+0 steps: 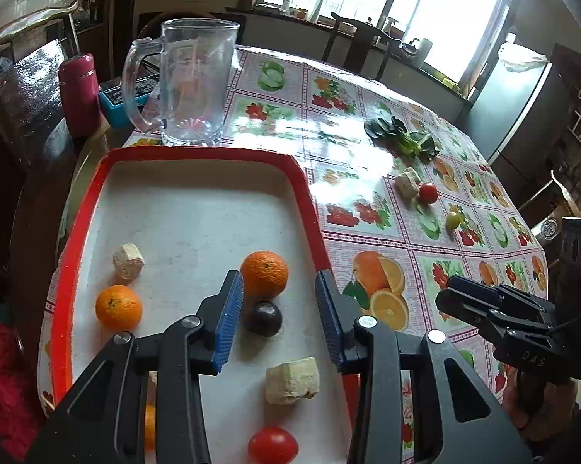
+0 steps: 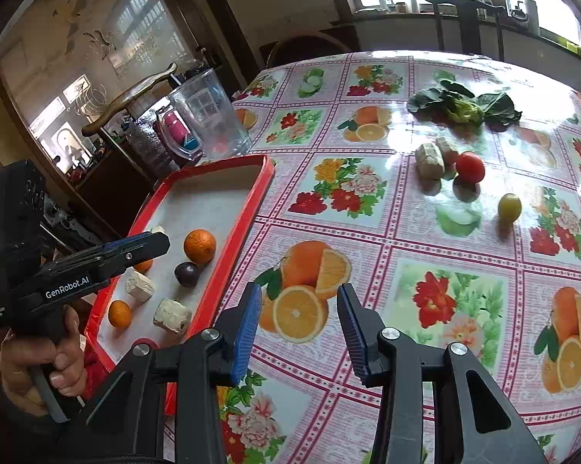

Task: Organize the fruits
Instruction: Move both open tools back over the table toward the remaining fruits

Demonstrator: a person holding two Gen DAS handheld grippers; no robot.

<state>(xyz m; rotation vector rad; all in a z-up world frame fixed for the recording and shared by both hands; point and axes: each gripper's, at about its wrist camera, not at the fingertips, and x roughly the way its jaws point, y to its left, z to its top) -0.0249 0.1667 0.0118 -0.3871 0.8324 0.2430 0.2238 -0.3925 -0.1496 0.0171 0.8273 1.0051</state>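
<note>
A red-rimmed tray (image 1: 97, 201) holds two oranges (image 1: 264, 273) (image 1: 118, 307), a dark plum (image 1: 263, 318), a red tomato (image 1: 273, 445) and pale cubes (image 1: 292, 381). My left gripper (image 1: 278, 309) is open above the tray, the plum just beyond its fingertips. On the table lie a red tomato (image 2: 470, 167), a yellow-green fruit (image 2: 510, 207) and pale cubes (image 2: 429, 161). My right gripper (image 2: 298, 324) is open and empty over the tablecloth, right of the tray (image 2: 228, 255). It also shows in the left wrist view (image 1: 450, 294).
A clear glass mug (image 1: 191, 81) stands behind the tray, with a maroon flask (image 1: 79, 94) to its left. Leafy greens (image 2: 464, 106) lie far on the table. Chairs stand around the round table.
</note>
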